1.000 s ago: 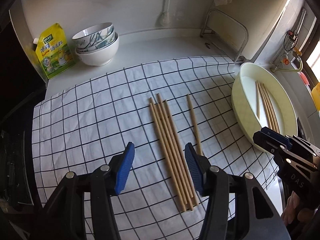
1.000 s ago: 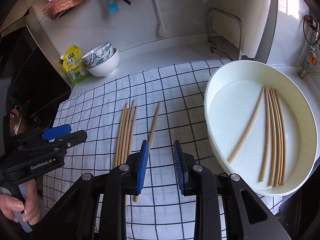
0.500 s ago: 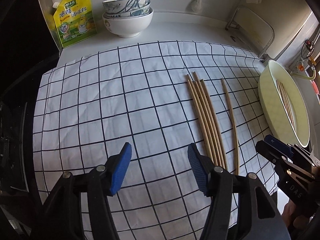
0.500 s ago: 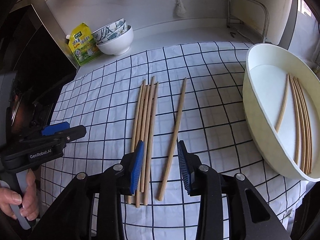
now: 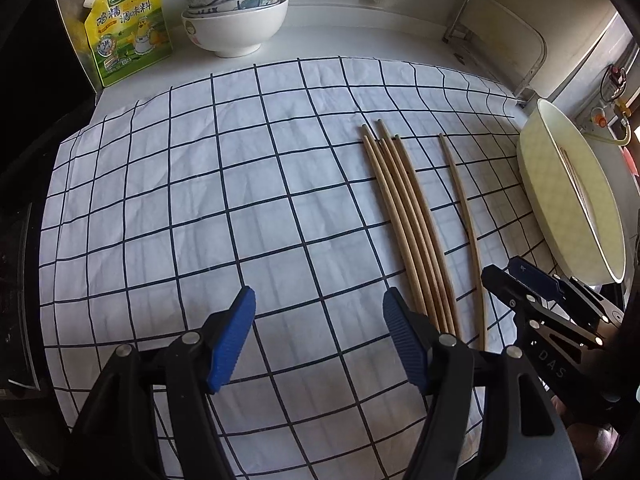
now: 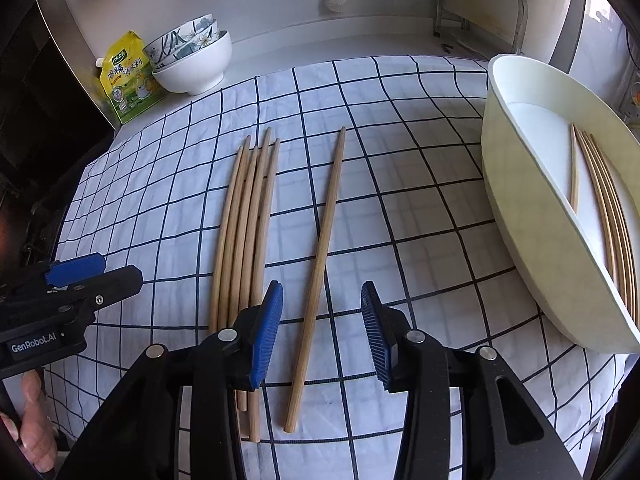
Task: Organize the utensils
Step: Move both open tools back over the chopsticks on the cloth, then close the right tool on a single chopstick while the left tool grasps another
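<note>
Below you, a checked cloth [image 6: 420,168] covers the white counter [image 5: 340,28]; your right gripper [image 6: 322,332] is opening astride the lone chopstick [image 6: 324,248] mid-cloth, your left gripper [image 5: 318,336] opening, nothing between.

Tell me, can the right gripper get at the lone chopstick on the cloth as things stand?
Probably yes. The right gripper has its jaws opening astride the single chopstick, pads not touching it. The bundle of chopsticks lies apart to one side, the white tray to the other.
</note>
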A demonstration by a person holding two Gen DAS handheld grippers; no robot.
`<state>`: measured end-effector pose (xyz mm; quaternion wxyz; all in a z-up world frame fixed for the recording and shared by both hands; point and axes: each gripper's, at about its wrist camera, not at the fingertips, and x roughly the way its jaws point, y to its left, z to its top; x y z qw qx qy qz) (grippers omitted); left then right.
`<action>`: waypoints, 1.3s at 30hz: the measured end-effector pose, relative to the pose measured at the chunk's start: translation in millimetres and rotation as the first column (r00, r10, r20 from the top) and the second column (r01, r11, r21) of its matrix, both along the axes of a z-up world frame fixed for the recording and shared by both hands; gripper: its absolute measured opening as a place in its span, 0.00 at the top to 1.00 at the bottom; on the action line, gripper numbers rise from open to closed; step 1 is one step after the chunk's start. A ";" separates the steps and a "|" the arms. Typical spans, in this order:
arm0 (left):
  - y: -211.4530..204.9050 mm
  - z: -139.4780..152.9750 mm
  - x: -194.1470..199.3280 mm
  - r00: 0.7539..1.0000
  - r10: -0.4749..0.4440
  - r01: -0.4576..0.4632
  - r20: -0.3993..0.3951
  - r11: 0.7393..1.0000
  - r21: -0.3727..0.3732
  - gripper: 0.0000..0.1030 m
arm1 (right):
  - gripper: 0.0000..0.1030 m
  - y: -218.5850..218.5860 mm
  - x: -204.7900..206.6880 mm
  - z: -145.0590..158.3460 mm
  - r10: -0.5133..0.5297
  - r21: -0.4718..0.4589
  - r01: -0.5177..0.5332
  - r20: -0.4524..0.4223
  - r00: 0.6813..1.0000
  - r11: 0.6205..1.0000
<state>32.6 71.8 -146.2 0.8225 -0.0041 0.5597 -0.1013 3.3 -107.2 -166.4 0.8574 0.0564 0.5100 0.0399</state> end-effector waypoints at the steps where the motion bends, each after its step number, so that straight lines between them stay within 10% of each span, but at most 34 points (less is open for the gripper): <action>1: -0.1 -0.9 0.5 1.000 0.001 -0.001 -0.001 1.000 -0.002 0.37 | 0.62 0.9 1.2 -1.7 0.001 -0.009 -0.001 0.000 1.000 1.000; 10: -4.6 -10.8 0.4 1.000 0.019 -0.019 -0.005 1.000 -0.009 0.35 | 0.63 8.3 6.9 -10.9 0.019 -0.080 -0.020 -0.006 1.000 0.997; 16: -11.7 -13.7 1.9 1.000 0.019 -0.019 -0.005 1.000 -0.009 0.33 | 0.92 10.6 5.8 -15.1 0.051 -0.087 -0.052 -0.014 0.999 0.995; 39: -55.7 -30.2 12.8 1.000 -0.013 0.011 0.022 0.995 0.094 0.29 | 0.88 -28.7 -17.9 -13.9 0.005 -0.009 -0.005 -0.040 0.999 1.000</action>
